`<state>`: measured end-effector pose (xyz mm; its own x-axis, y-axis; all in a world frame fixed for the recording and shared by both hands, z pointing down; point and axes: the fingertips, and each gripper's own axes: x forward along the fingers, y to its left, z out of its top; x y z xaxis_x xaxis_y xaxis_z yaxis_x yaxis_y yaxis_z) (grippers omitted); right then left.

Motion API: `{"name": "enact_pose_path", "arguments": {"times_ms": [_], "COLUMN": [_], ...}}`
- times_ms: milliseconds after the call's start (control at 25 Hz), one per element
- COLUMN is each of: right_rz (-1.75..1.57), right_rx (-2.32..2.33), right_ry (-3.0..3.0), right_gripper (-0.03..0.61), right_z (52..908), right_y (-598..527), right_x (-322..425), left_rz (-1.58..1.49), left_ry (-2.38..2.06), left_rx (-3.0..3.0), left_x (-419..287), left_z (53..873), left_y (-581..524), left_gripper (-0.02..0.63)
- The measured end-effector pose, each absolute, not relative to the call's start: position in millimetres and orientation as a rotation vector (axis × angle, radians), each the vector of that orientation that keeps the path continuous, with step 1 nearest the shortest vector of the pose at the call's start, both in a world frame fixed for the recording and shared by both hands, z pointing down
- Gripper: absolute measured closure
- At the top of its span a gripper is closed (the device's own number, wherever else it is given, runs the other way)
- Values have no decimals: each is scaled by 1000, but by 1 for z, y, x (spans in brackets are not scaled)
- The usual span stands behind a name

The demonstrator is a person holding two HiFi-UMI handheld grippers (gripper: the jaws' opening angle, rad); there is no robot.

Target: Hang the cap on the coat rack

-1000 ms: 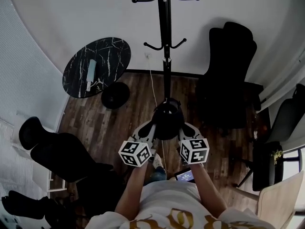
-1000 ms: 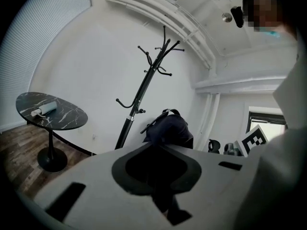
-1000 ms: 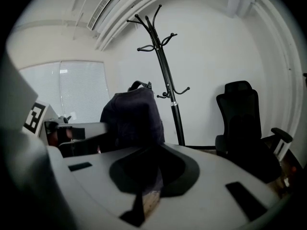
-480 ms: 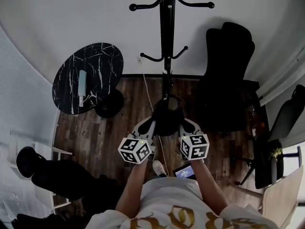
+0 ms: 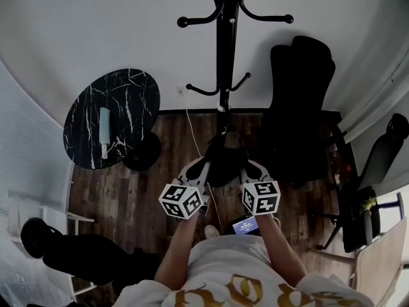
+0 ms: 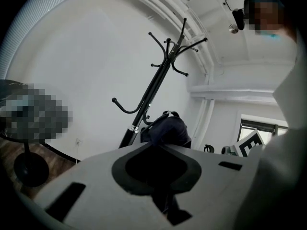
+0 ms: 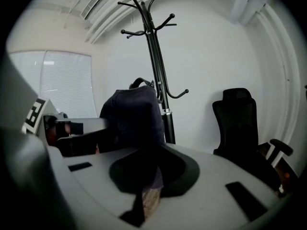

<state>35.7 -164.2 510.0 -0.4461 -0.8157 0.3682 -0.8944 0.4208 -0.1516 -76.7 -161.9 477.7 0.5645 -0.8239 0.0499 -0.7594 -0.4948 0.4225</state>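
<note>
Since the reading one second earlier, the coat rack (image 5: 223,56) had slid lower in the head view, so its upper hooks (image 5: 182,22) showed whole at 12 o'clock. The marble table (image 5: 112,117) had drifted toward 9 o'clock, while both tools and their load kept the centre of frame. The cap (image 5: 225,157) hung in the air between the tools, in front of the pole and below the lower hooks (image 5: 248,75). The left gripper (image 5: 204,166) was clamped on the cap's 9 o'clock edge and the right gripper (image 5: 246,166) on its 3 o'clock edge. In the left gripper view the cloth between the jaws read only as a dark mass, so the bite there was probably shallow, unconfirmed. Step in hand, as judged: lift and carry to a hook. To do it well, both tools should rise together so the cap stays level and open. The hollow should come above a hook tip toward 12 o'clock and then lower over it. Neither tool should let go until the hook bears the weight, and neither should nudge the pole.
</note>
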Motion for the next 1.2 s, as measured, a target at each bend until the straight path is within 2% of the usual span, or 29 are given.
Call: {"name": "enact_pose_path", "arguments": {"times_ms": [1200], "right_rz": [543], "right_rx": [1499], "right_ry": [-2416], "right_gripper": [555], "right_z": [532], "right_y": [-210], "right_x": [52], "left_rz": [-176], "left_ry": [-1256], "left_rx": [2375], "left_x": [-68], "left_z": [506], "left_y": [-198], "left_gripper": [584]}}
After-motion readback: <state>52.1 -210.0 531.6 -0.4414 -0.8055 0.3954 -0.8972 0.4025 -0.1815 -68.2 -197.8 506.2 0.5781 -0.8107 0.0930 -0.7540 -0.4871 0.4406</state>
